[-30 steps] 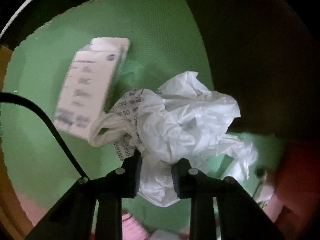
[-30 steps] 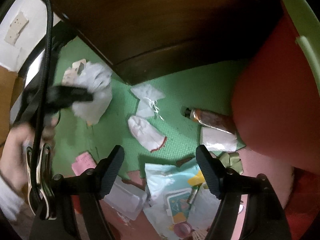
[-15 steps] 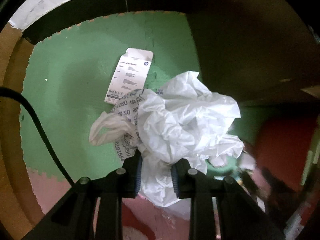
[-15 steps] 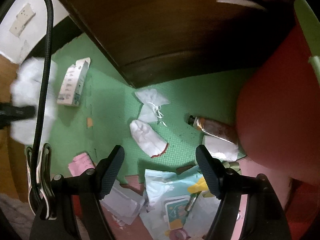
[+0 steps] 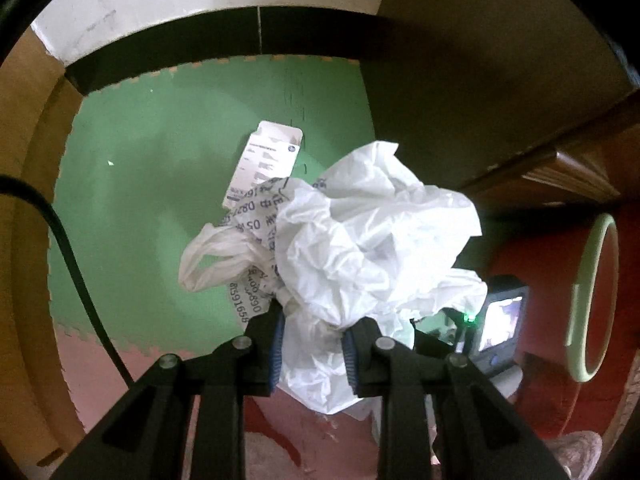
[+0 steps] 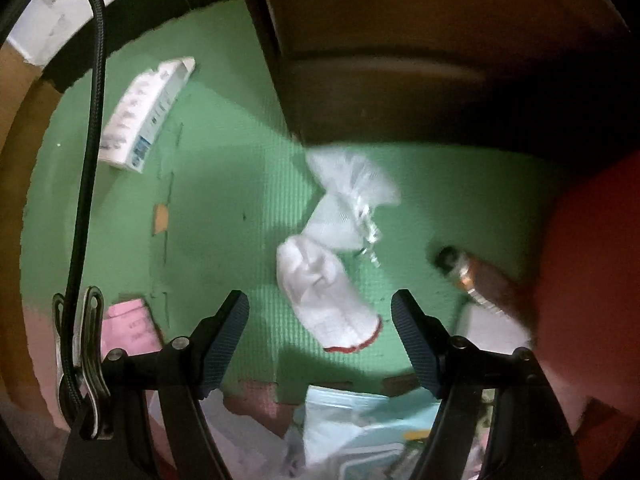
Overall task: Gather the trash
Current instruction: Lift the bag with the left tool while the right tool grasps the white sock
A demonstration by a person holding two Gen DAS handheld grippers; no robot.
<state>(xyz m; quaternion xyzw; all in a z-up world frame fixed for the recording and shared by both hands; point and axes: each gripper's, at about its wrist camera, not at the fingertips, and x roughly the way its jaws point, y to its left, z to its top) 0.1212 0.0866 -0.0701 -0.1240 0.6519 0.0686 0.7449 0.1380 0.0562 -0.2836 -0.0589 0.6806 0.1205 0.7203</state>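
White glove (image 6: 326, 294) directly under spread, empty right gripper (image 6: 320, 340), cuff nearest, long axis diagonal; left gripper (image 5: 314, 354) clamps plastic bag (image 5: 352, 256).

the crumpled plastic bag (image 5: 360, 248) hides the white box's (image 5: 266, 160) lower end; the bottle (image 6: 480, 280) is blurred, its far end lost in shadow; bottom-edge packets (image 6: 360, 420) are cut off.

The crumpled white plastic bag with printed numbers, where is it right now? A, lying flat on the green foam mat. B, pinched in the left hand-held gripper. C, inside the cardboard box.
B: the crumpled white plastic bag bunches between the closed pads of the left hand-held gripper.
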